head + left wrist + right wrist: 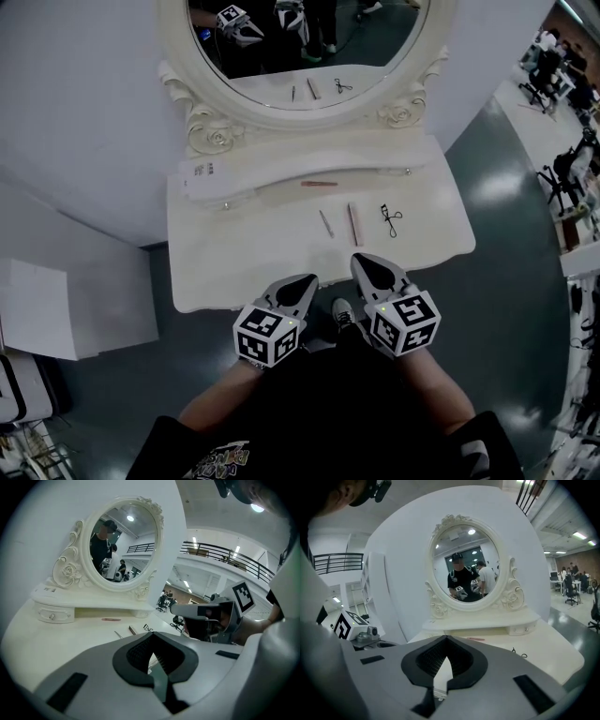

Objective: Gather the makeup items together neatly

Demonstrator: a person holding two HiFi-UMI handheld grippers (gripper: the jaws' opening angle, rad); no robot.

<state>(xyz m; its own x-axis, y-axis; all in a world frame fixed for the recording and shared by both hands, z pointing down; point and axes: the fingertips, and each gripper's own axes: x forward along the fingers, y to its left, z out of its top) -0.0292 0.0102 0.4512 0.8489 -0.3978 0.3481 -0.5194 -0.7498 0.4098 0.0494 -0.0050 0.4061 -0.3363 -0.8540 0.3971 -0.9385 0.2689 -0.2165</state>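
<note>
Several makeup items lie on the white vanity table [225, 281]. A pink pencil [319, 184] rests near the drawer shelf. Closer to me are a thin grey stick [325, 223], a pinkish pencil [354, 225] and a black eyelash curler [391, 220]. My left gripper [305, 280] hovers at the table's front edge, shut and holding nothing. My right gripper [365, 262] is beside it, just short of the pinkish pencil, shut and holding nothing. The left gripper view shows the left gripper [151, 641] with its jaws together, and beyond it the pink pencil [111, 619] and curler [148, 628]. In the right gripper view the right gripper [445, 641] also has its jaws together.
An oval mirror [281, 89] in an ornate white frame stands at the back of the table, above a shelf with small drawers [211, 187]. A white wall panel [75, 112] is behind it. White boxes [56, 309] sit on the floor to the left.
</note>
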